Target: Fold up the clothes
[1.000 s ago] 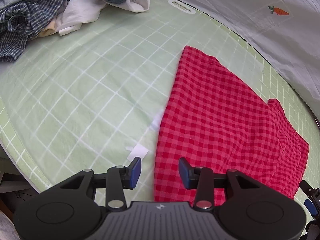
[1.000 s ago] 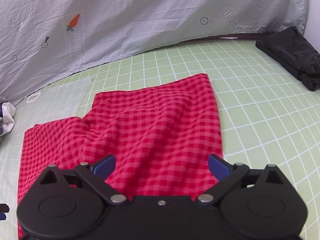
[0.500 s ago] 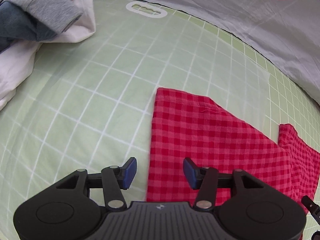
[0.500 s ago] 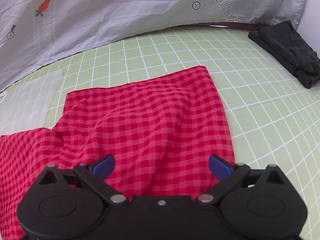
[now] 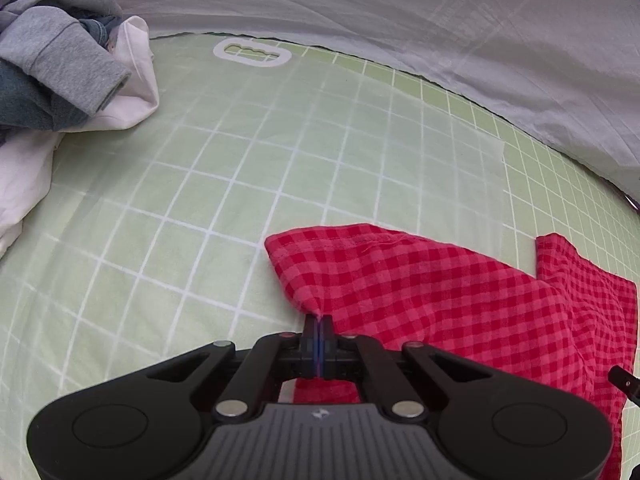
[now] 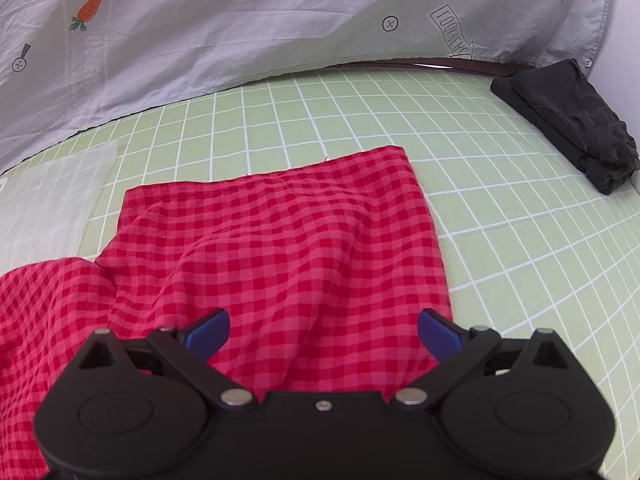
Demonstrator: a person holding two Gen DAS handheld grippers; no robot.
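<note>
A red checked garment [image 5: 460, 296] lies on a green grid mat [image 5: 248, 184]. My left gripper [image 5: 318, 328] is shut on the garment's left edge and bunches the cloth into a small peak. In the right wrist view the same garment [image 6: 288, 248] spreads flat with some wrinkles. My right gripper [image 6: 324, 330] is open wide and hovers over the garment's near part, its blue pads [image 6: 208, 326] apart and holding nothing.
A pile of grey, blue and white clothes [image 5: 60, 72] lies at the far left. A folded black garment [image 6: 568, 120] lies at the far right of the mat [image 6: 520, 240]. A grey carrot-print sheet [image 6: 240, 28] hangs behind. A translucent sheet [image 6: 48, 204] lies on the mat.
My left gripper has moved forward along the garment's left edge and shut on it. My right gripper has stayed open and shifted slightly closer over the garment.
</note>
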